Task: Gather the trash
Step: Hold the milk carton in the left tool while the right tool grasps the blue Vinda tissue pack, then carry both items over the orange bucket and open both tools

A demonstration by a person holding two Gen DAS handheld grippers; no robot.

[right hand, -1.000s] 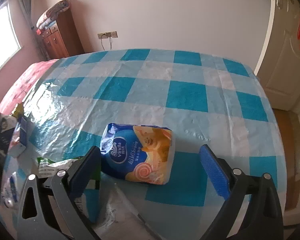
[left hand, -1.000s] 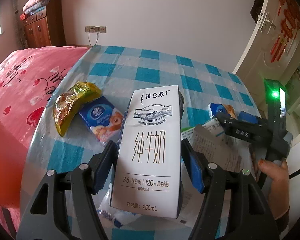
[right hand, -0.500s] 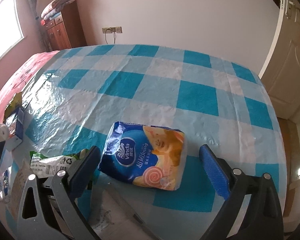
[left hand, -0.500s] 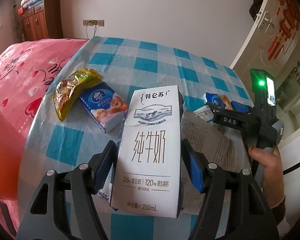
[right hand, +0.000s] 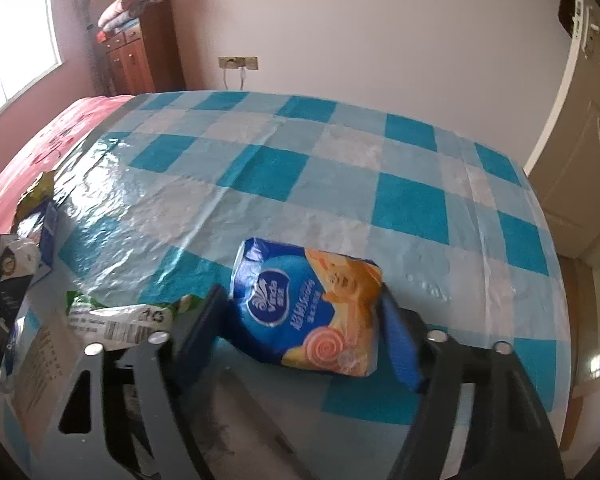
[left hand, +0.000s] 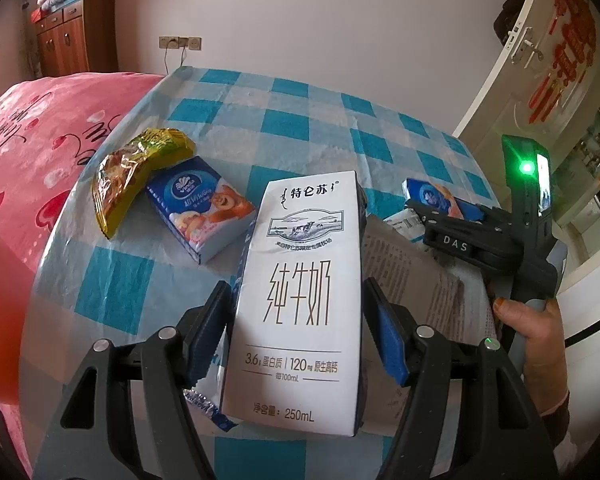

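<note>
The milk carton (left hand: 296,300) says 特仑苏, 纯牛奶, 3.6g, 120mg and 250mL. The right gripper (left hand: 452,236) has DAS on its side. The tissue pack (right hand: 306,308) says Vinda. So does the other pack (left hand: 198,206).

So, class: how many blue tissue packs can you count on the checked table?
2: one tissue pack lies beside the yellow wrapper; the other tissue pack sits between the closing right tongs. Others may be hidden.

Left hand-held gripper (left hand: 296,336) clamped; right hand-held gripper (right hand: 300,332) closing.
</note>
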